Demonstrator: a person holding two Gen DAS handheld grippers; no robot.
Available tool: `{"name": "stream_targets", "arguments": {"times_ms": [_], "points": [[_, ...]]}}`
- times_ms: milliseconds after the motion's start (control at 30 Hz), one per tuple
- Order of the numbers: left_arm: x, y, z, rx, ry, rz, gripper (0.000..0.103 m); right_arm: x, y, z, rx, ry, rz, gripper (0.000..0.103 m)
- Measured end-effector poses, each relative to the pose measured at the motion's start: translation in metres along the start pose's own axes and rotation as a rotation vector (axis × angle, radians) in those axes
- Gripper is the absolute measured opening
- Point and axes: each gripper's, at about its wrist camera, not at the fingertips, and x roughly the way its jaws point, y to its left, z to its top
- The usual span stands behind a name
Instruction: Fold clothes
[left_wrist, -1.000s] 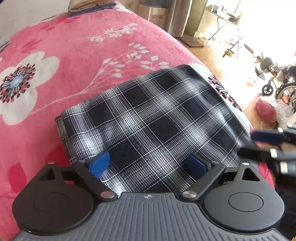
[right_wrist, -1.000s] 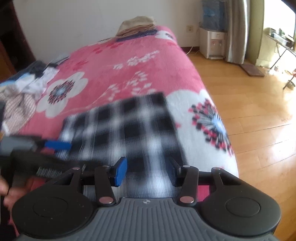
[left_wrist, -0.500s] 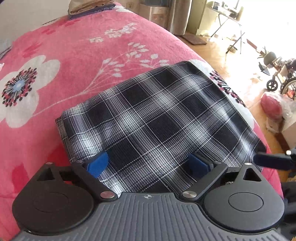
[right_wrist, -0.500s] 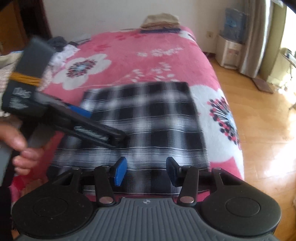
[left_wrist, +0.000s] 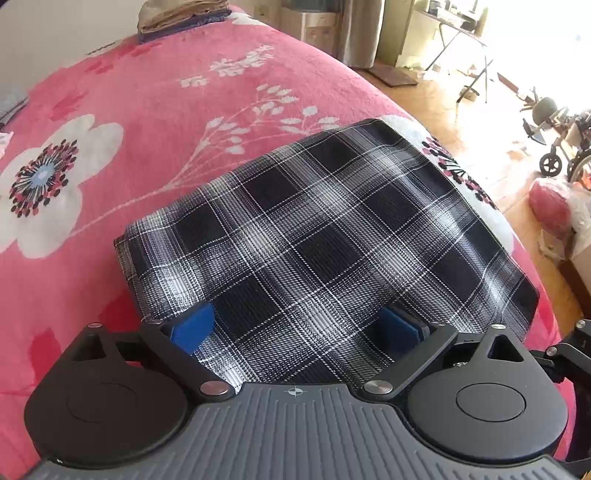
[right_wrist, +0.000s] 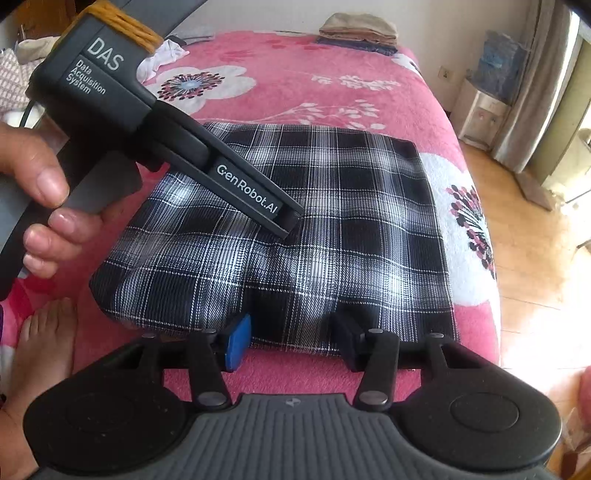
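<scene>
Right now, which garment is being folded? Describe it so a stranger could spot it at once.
Find the pink floral bedspread that covers the bed. At its near edge, towards the wooden floor side, a plaid cloth lies folded flat in a rough rectangle. It is the only black-and-white checked piece; the tan stack sits at the far end.

A black-and-white plaid cloth (right_wrist: 295, 236) is seen on a pink bedspread (left_wrist: 147, 110) printed with white flowers.
</scene>
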Motion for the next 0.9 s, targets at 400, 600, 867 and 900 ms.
{"name": "stream_targets", "arguments": {"times_ms": [400, 600, 867, 900], "points": [[-0.001, -0.005, 0.000, -0.019, 0.008, 0.055, 0.103, -0.001, 0.001, -0.003, 0.014, -0.009, 0.013, 0.055], [-0.005, -0.007, 0.002, -0.067, 0.022, 0.114, 0.103, -0.002, -0.002, -0.004, 0.021, -0.017, 0.019, 0.056], [-0.014, -0.010, 0.002, -0.102, 0.031, 0.192, 0.103, -0.025, -0.028, -0.008, 0.135, -0.080, 0.026, 0.056], [-0.015, -0.011, 0.002, -0.098, 0.030, 0.201, 0.103, -0.027, -0.032, -0.009, 0.149, -0.084, 0.030, 0.056]]}}
